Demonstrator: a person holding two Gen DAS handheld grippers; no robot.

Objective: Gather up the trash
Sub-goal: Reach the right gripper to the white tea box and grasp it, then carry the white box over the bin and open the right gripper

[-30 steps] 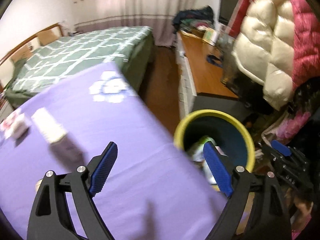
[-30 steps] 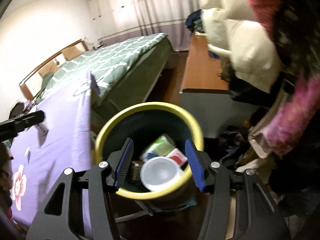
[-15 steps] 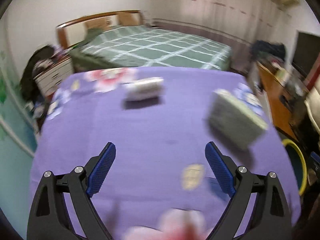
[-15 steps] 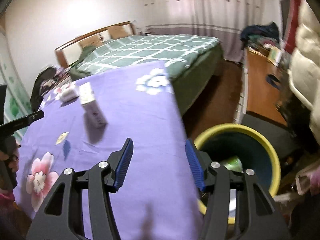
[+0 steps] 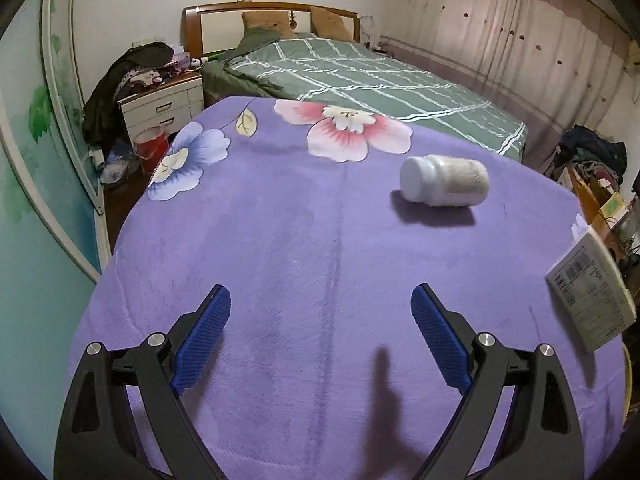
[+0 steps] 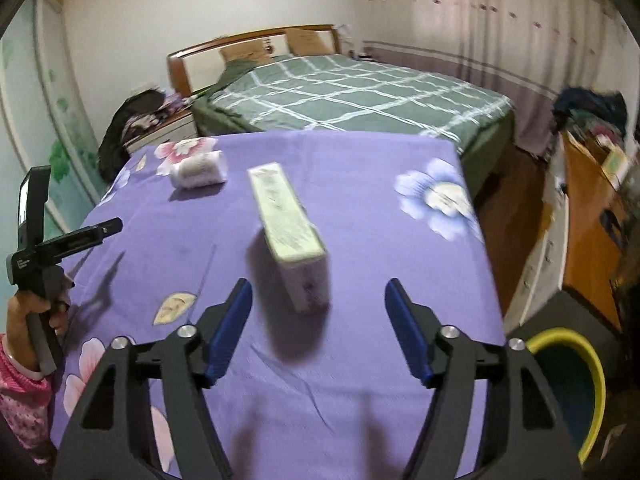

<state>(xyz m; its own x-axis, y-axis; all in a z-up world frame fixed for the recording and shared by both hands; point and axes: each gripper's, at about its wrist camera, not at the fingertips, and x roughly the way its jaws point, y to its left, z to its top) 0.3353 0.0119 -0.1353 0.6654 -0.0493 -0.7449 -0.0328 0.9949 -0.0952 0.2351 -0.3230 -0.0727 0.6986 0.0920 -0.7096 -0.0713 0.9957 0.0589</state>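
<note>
A white plastic jar (image 5: 444,180) lies on its side on the purple flowered cloth (image 5: 304,240); it also shows in the right wrist view (image 6: 198,168). A long pale carton (image 6: 290,226) stands on the cloth; in the left wrist view it sits at the right edge (image 5: 592,292). My left gripper (image 5: 320,330) is open and empty, above the cloth short of the jar. My right gripper (image 6: 318,326) is open and empty, just in front of the carton. The yellow-rimmed bin (image 6: 576,380) stands on the floor at the lower right.
A bed with a green checked cover (image 5: 360,76) lies beyond the table. A white nightstand (image 5: 164,104) piled with clothes is at the left. A wooden sideboard (image 6: 588,216) runs along the right. The left hand and its gripper handle (image 6: 36,240) show at the left.
Both grippers swung away from the bin to face the purple table. The left one now faces the jar, the right one the carton. Both stayed open.
</note>
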